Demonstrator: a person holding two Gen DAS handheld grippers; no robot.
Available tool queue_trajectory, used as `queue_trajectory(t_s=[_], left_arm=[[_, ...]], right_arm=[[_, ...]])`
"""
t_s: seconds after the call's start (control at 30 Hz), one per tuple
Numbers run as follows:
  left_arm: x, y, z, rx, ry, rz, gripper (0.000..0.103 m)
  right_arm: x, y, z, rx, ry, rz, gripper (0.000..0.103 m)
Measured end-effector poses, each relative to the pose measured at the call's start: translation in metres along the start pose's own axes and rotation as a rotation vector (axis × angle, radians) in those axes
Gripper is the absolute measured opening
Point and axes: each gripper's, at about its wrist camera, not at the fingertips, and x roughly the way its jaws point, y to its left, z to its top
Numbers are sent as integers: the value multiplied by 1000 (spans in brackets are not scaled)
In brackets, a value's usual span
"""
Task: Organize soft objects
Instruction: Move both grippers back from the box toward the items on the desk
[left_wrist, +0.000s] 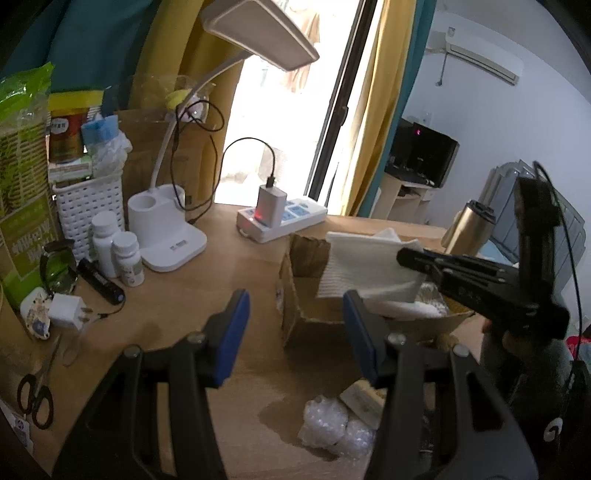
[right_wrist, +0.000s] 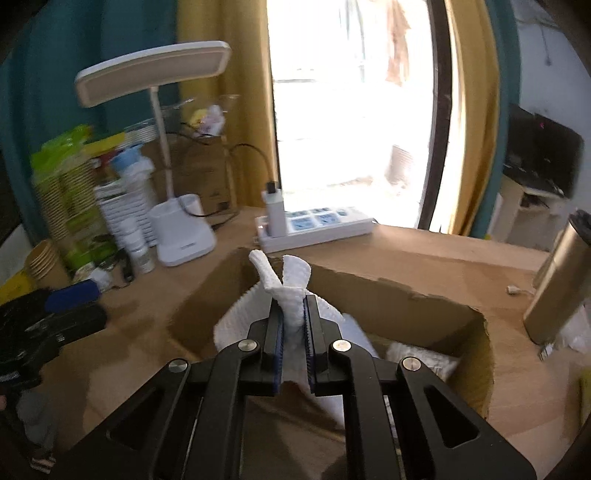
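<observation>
My right gripper (right_wrist: 293, 321) is shut on a white textured cloth (right_wrist: 288, 291) and holds it over the open cardboard box (right_wrist: 406, 306). In the left wrist view the same cloth (left_wrist: 365, 266) hangs as a flat sheet from the right gripper (left_wrist: 410, 258) above the box (left_wrist: 306, 295). More white soft material (right_wrist: 421, 360) lies inside the box. My left gripper (left_wrist: 295, 328) is open and empty, above the wooden desk to the left of the box. A wad of bubble wrap (left_wrist: 332, 424) and a small sponge-like block (left_wrist: 364, 400) lie on the desk near my left gripper.
A white desk lamp (left_wrist: 166, 229), a power strip with a charger (left_wrist: 280, 218), pill bottles (left_wrist: 114, 254), a white basket (left_wrist: 88, 206), scissors (left_wrist: 35, 395) and a plug (left_wrist: 68, 312) crowd the left of the desk. A metal flask (right_wrist: 557, 284) stands right of the box.
</observation>
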Motion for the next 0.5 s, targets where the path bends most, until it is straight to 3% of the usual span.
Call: queue_trajectory(t_s=[0.1,0.2,0.23,0.5], left_arm=[[-3,4,-1,-6,-4,5,54],[-8,6,-3,-12,-7,8,54],[-9,7,-3,-13,-8,8,54],[-24,0,-10,-4,-28,-8,54]], right_arm=[[9,2,1,19,4,12,16],[26,12,0,0,78,45,42],[30,15,-2,-8,98,50,45],[2,21,-10,-32,66,24,53]])
